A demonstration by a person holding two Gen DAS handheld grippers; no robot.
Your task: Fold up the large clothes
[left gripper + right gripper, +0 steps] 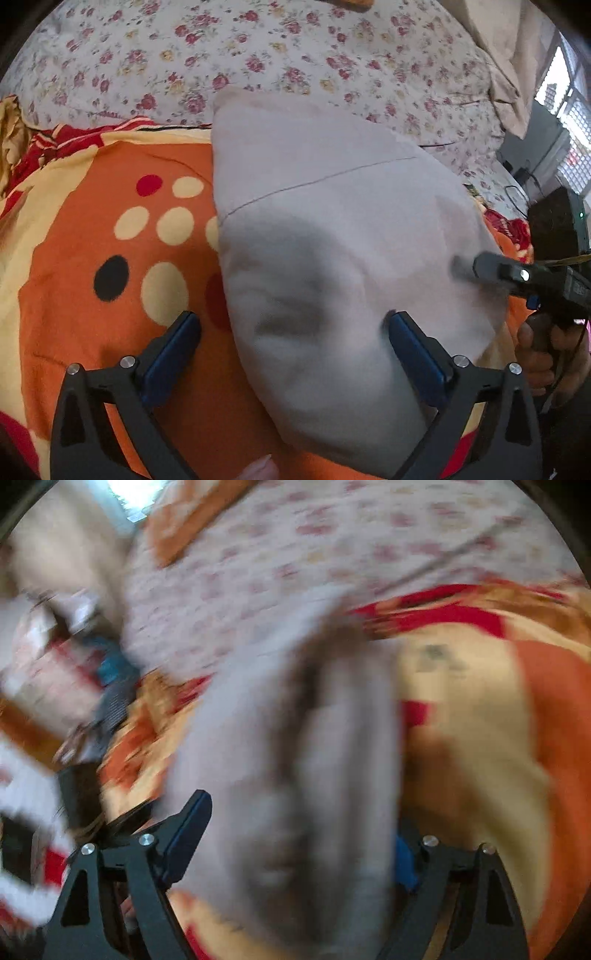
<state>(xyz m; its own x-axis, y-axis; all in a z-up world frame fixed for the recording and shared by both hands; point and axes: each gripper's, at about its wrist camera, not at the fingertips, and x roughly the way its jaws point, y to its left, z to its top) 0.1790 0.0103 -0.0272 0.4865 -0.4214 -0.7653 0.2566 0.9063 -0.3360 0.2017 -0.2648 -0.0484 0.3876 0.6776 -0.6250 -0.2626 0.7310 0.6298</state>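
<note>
Clothing (332,229) lies lengthwise away from the spread left hand-held gripper (293,326); its right edge is met by the spread right hand-held gripper (299,821).

Under me lies an orange blanket (92,314) with cream dots, over a floral bedsheet (258,48) — to my right, a bright barred window (569,122).

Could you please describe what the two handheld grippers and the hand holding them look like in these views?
The left gripper has black triangular cut-out frames, silver bolt heads and blue pads on its jaws. The right gripper looks the same. Seen from the left wrist, its black body carries a small green light and thin cables, held by a bare hand.
</note>
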